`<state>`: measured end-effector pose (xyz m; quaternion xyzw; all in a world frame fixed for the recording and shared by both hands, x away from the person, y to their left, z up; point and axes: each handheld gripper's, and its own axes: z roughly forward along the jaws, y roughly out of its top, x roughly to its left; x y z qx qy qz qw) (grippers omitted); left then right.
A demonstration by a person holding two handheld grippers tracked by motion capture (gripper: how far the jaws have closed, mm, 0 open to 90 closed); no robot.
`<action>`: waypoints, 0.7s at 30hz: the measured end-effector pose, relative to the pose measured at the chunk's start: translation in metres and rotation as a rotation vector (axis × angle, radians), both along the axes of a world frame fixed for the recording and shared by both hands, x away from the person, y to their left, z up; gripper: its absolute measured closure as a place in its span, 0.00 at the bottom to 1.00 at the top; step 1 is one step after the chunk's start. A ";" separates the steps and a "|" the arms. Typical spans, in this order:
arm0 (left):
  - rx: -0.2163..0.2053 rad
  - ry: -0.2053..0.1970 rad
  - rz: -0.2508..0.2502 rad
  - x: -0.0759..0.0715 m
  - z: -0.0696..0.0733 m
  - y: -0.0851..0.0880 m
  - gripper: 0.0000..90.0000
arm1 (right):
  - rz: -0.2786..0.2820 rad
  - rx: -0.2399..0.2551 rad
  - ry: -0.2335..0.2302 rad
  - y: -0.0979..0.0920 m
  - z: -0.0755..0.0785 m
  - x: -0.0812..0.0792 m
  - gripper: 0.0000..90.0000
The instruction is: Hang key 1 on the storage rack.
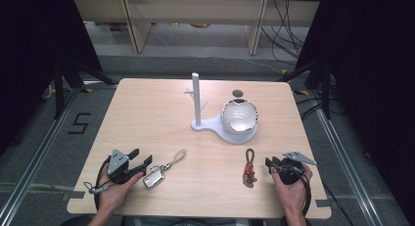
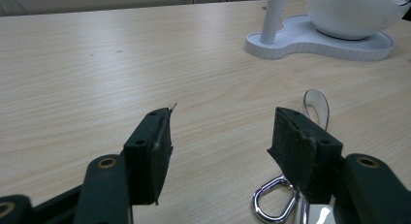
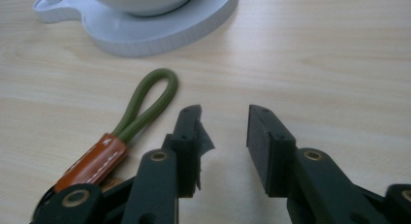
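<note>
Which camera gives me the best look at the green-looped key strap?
The right gripper view: the green-looped key strap lies close, loop and orange leather wrap sharp, left of the right gripper. The high view shows it whole but small.

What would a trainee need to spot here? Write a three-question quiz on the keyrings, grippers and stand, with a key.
1. True or false: the left gripper is closed on the silver car key.
2. Which keyring lies beside the right gripper?
A. a blue one
B. the one with a green loop and brown strap
C. a yellow one
3. What sits on the white stand beside its upright post?

Key
1. False: its jaws stand open with nothing between them; the key lies just to its right.
2. B; it lies apart from the jaws, which are parted and empty.
3. A round white bowl.
</note>
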<state>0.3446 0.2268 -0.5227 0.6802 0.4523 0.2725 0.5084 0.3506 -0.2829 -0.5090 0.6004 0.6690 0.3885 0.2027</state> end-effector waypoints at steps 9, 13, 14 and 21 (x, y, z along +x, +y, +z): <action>0.001 0.008 0.003 -0.001 0.000 -0.001 0.40 | 0.095 -0.050 0.096 0.017 0.011 0.004 0.75; -0.001 0.001 -0.001 -0.001 0.000 -0.001 0.39 | 0.093 -0.030 0.179 0.025 0.021 0.005 0.75; -0.001 0.001 -0.001 -0.001 0.000 -0.001 0.39 | 0.093 -0.030 0.179 0.025 0.021 0.005 0.75; 0.012 0.003 -0.004 -0.001 0.000 -0.003 0.39 | 0.089 -0.065 0.296 0.031 0.037 0.014 0.74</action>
